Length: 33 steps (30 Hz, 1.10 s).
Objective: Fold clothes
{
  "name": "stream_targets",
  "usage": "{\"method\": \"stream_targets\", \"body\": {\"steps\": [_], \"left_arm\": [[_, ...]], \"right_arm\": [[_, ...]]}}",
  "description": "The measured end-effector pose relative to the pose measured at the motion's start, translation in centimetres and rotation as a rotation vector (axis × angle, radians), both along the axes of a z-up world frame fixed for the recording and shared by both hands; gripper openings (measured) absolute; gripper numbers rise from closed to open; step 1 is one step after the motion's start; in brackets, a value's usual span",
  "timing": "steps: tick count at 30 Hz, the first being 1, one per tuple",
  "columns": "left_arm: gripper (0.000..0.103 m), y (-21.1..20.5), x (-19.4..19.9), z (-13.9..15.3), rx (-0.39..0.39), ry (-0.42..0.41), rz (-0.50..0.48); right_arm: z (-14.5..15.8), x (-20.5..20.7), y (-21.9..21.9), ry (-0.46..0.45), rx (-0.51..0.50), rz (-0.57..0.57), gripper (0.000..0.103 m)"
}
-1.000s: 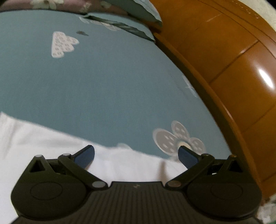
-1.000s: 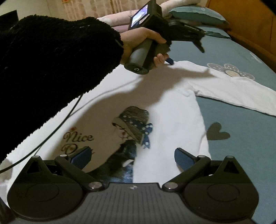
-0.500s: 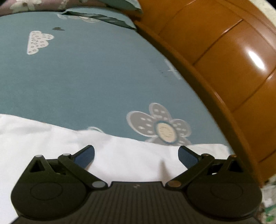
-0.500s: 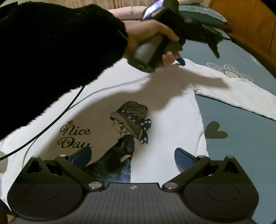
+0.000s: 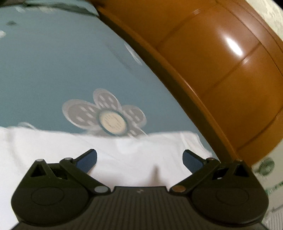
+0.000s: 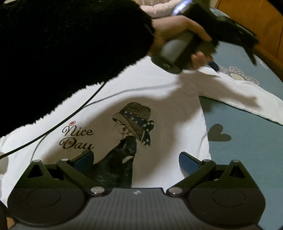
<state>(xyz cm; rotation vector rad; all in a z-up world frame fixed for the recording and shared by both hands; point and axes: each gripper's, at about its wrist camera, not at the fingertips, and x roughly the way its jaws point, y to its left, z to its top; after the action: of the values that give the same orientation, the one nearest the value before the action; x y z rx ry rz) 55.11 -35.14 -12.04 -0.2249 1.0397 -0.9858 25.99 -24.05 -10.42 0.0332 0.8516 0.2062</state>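
A white long-sleeved shirt [image 6: 173, 109] with a "Nice Day" print of a girl in a hat lies flat, front up, on a blue bedsheet [image 6: 247, 141]. Its right sleeve [image 6: 247, 95] stretches out toward the bed's edge. In the left wrist view, that white sleeve [image 5: 134, 155] fills the lower part, and my left gripper [image 5: 139, 159] hovers open just above it near the cuff end. My right gripper [image 6: 136, 161] is open over the shirt's lower hem, with nothing between its fingers. A hand in a black fuzzy sleeve [image 6: 61, 53] holds the left gripper above the shirt's shoulder.
An orange-brown wooden bed frame [image 5: 221, 74] runs along the right side, close to the sleeve's end. The sheet bears a grey flower [image 5: 107, 115] and a dark heart [image 6: 218, 135]. A black cable [image 6: 58, 123] trails across the shirt. Pillows [image 6: 155, 8] lie at the far end.
The left gripper has travelled along the sleeve toward the bed frame, so the flower and cuff end now sit in front of it. The right gripper has edged slightly back over the hem.
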Motion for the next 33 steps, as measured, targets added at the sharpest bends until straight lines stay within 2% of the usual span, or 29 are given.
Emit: {"method": "stream_targets", "body": {"steps": [3,5,8,9,11,14,17,19,21,23,26,30,33], "left_arm": [[0.102,-0.6,0.5,-0.8,0.063,-0.060,0.035],[0.102,-0.1,1.7,-0.7,0.076,-0.082,0.106],[0.102,1.1,3.1,-0.1,0.071,-0.065,0.202],[0.102,1.4,2.9,0.2,0.049,-0.055,0.200],[0.102,1.8,2.1,0.9,0.000,-0.033,0.164],[0.102,0.9,-0.1,1.3,-0.047,0.005,0.036],[0.102,-1.0,-1.7,0.4,-0.012,0.015,-0.060],[0.102,-1.9,-2.3,-0.3,0.026,-0.001,-0.073],[0.102,-2.3,-1.9,-1.0,0.032,-0.022,-0.053],[0.102,-1.9,-1.2,-0.9,0.016,-0.027,0.002],[0.102,-1.3,0.1,-0.1,0.045,-0.026,0.091],[0.102,1.5,0.7,2.6,0.067,-0.089,0.158],[0.102,5.0,1.5,4.3,0.127,-0.116,0.236]], "right_arm": [[0.0,0.0,-0.1,0.001,0.000,-0.001,0.103],[0.0,0.0,-0.1,0.001,0.003,0.001,0.103],[-0.1,0.1,0.0,0.003,0.007,0.011,0.103],[-0.1,0.1,0.1,0.006,0.006,0.013,0.103],[-0.1,0.0,0.3,0.010,0.003,0.018,0.103],[-0.1,0.0,0.6,0.010,-0.007,0.026,0.103],[-0.3,0.1,0.8,0.014,-0.017,0.032,0.103],[-0.4,0.2,0.8,0.017,-0.026,0.029,0.103],[-0.4,0.2,0.8,0.017,-0.031,0.028,0.103],[-0.3,0.2,0.8,0.015,-0.030,0.030,0.103],[-0.3,0.2,0.7,0.016,-0.031,0.030,0.103],[-0.1,0.2,0.5,0.011,-0.028,0.026,0.103],[-0.1,0.1,0.6,0.009,-0.025,0.031,0.103]]}}
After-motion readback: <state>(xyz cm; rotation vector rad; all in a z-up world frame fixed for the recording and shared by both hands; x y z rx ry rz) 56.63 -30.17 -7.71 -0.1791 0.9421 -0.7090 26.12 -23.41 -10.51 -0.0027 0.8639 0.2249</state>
